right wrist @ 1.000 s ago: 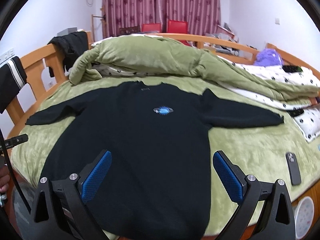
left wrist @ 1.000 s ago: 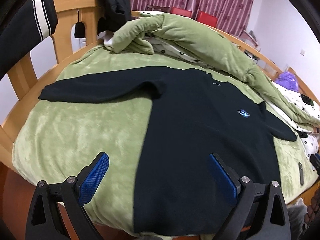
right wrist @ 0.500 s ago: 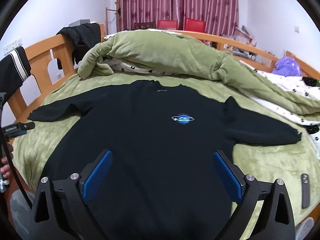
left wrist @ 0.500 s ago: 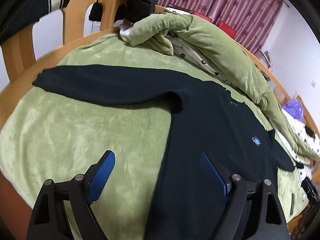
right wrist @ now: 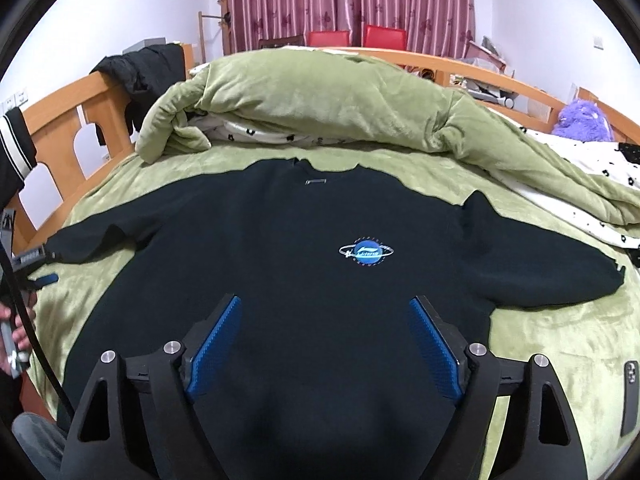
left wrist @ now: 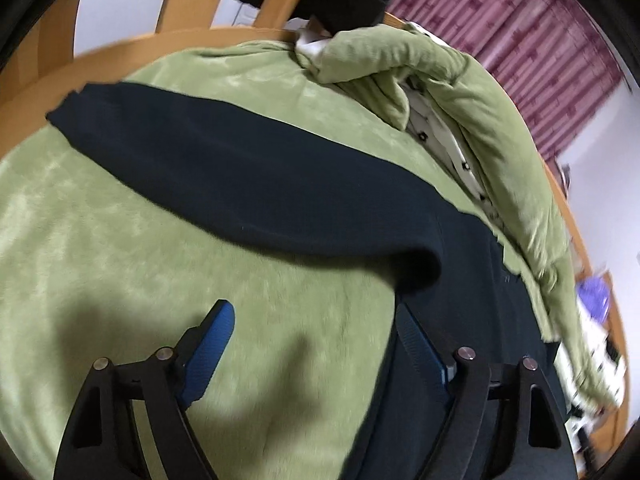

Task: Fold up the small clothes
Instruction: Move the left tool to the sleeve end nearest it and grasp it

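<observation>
The black sweater (right wrist: 304,264) lies flat and face up across the green bed sheet (right wrist: 560,344), collar toward the heaped green duvet (right wrist: 320,104) at the far side, hem toward the near edge of the bed. Its body runs near-to-far; both sleeves stretch out sideways toward the bed's left and right edges. The left gripper (left wrist: 316,342) hovers at the sweater's left side edge just below the armpit, one blue pad over bare sheet, the other over black cloth, with the left sleeve (left wrist: 208,164) running away up-left toward the wooden bed frame (left wrist: 48,76). It looks the nearer hand for that sleeve. The right gripper (right wrist: 324,340) hangs over the lower middle of the body. Both sets of jaws are closing, fingers well spread, nothing pinched; no cloth rises between them yet.
</observation>
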Action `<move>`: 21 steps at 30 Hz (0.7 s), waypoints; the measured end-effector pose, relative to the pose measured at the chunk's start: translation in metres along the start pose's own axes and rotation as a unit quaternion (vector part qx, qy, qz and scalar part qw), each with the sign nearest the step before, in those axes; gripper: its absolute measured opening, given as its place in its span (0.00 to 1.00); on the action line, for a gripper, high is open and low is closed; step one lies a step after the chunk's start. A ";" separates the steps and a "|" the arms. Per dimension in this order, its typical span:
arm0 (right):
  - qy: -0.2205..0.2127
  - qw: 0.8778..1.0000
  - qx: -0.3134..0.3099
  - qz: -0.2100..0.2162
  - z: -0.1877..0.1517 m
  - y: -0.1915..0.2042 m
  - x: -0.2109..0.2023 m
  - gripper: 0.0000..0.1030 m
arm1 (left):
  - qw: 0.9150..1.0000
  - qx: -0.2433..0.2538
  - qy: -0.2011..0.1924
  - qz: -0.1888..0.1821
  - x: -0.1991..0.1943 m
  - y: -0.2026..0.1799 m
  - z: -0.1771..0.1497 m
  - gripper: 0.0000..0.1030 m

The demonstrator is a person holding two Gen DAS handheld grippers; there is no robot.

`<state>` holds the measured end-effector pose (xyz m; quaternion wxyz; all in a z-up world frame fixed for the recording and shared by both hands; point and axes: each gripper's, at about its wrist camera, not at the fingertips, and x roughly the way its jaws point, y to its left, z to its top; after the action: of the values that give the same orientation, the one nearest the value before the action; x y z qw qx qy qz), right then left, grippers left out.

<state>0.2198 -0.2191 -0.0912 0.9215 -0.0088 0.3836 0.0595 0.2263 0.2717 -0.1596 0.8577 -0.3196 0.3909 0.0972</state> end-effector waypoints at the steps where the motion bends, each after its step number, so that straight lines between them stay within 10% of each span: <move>1: 0.005 1.000 -0.002 -0.002 -0.002 0.001 0.007 0.81 | 1.000 -0.008 0.002 -0.005 0.006 0.003 0.003 0.78; 13: 0.032 0.999 -0.022 -0.026 -0.014 -0.005 0.048 0.81 | 0.997 -0.068 0.022 0.000 0.076 0.018 0.036 0.70; 16: 0.038 0.999 -0.022 -0.030 -0.015 -0.008 0.050 0.81 | 0.998 -0.064 0.005 0.018 0.083 0.018 0.043 0.59; 21: 0.030 0.999 -0.011 -0.023 -0.014 -0.013 0.042 0.81 | 0.997 -0.045 -0.015 0.059 0.087 0.013 0.059 0.10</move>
<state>0.2405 -0.2282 -0.1309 0.9105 -0.0291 0.4103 0.0422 0.3157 0.3119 -0.2008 0.8410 -0.3326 0.3912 0.1703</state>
